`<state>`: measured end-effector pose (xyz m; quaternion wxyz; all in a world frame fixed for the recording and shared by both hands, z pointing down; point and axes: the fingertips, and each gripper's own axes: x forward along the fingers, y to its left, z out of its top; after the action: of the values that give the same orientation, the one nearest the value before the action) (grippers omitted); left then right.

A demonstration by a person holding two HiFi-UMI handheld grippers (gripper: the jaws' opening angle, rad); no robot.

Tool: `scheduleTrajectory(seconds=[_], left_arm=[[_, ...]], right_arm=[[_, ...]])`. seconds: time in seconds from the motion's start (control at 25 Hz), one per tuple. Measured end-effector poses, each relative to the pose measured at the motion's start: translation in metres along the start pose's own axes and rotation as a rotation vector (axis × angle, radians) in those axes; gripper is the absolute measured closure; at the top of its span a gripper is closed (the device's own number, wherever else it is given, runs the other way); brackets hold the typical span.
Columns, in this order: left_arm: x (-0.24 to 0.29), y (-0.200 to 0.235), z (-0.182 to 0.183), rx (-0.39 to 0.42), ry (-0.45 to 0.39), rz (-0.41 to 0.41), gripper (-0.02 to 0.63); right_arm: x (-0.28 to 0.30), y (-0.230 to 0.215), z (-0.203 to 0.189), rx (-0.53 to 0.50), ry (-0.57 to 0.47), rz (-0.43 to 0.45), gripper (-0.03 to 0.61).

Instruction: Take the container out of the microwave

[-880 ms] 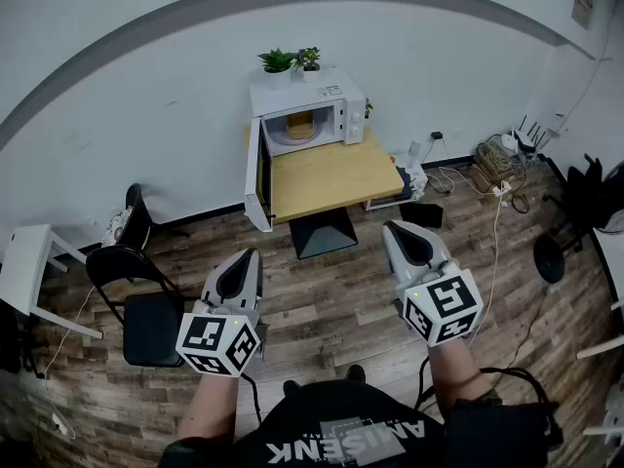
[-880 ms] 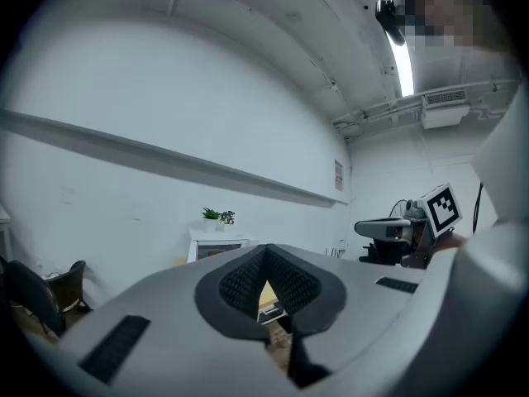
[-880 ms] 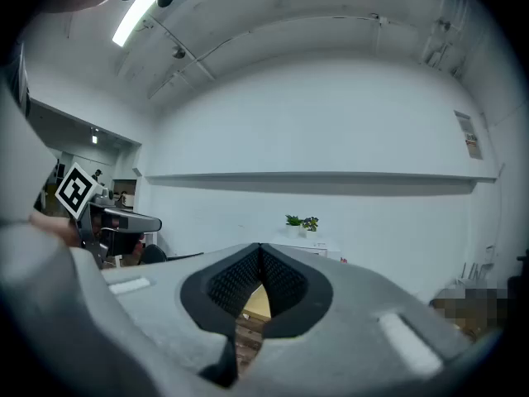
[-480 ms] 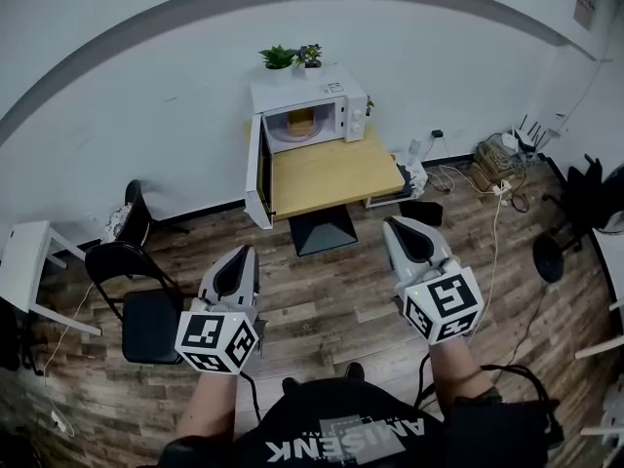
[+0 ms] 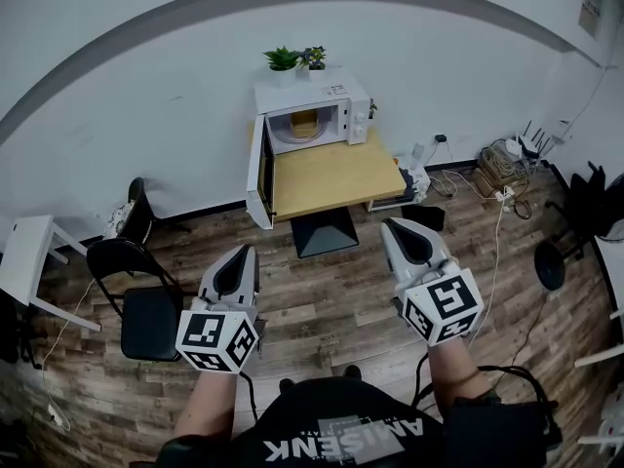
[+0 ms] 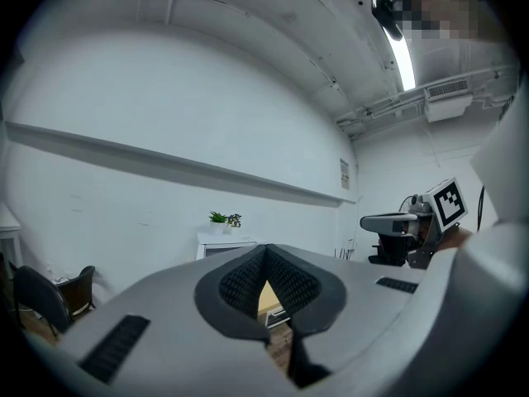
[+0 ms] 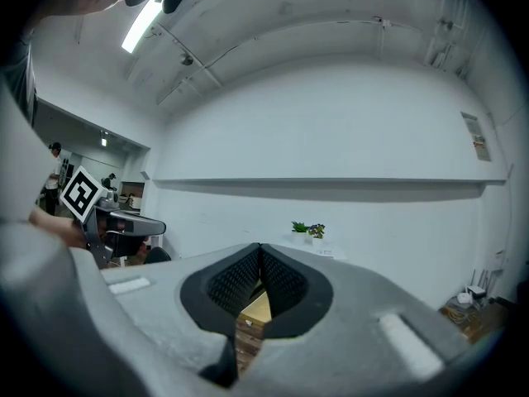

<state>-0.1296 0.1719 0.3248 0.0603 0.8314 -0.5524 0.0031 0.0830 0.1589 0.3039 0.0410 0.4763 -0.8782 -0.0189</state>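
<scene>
A white microwave (image 5: 314, 110) stands on a wooden table (image 5: 331, 178) against the far wall, its door (image 5: 259, 175) swung open to the left. Inside it sits a tan container (image 5: 304, 124). My left gripper (image 5: 237, 266) and right gripper (image 5: 404, 237) hang level over the wood floor, well short of the table, both shut with nothing between the pads. In the left gripper view the jaws (image 6: 266, 263) meet at their tips, with the microwave (image 6: 225, 243) far beyond. The right gripper view shows the same shut jaws (image 7: 259, 261) and the distant microwave (image 7: 318, 251).
Two small potted plants (image 5: 294, 58) stand on the microwave. A black chair (image 5: 138, 301) is at the left, a white table (image 5: 21, 261) beyond it. Cables and boxes (image 5: 490, 169) lie on the floor at the right. A dark pedestal base (image 5: 324, 232) is under the wooden table.
Both grippers hold their place in view. The microwave and table have shifted slightly right and down in the head view.
</scene>
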Motion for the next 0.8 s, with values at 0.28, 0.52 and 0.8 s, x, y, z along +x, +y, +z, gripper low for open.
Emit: scheduleTrajectory(seconds=[0.28, 0.52, 0.8], left_arm=[[0.008, -0.012, -0.001, 0.016, -0.013, 0.01, 0.612], [0.022, -0.029, -0.003, 0.028, -0.012, 0.003, 0.612], [0.04, -0.054, -0.003, 0.034, -0.018, 0.021, 0.612]], right_arm=[[-0.003, -0.015, -0.001, -0.018, -0.011, 0.019, 0.572], [-0.005, -0.034, -0.008, -0.011, -0.01, 0.032, 0.572], [-0.014, -0.064, -0.01, -0.028, -0.027, 0.065, 0.572]])
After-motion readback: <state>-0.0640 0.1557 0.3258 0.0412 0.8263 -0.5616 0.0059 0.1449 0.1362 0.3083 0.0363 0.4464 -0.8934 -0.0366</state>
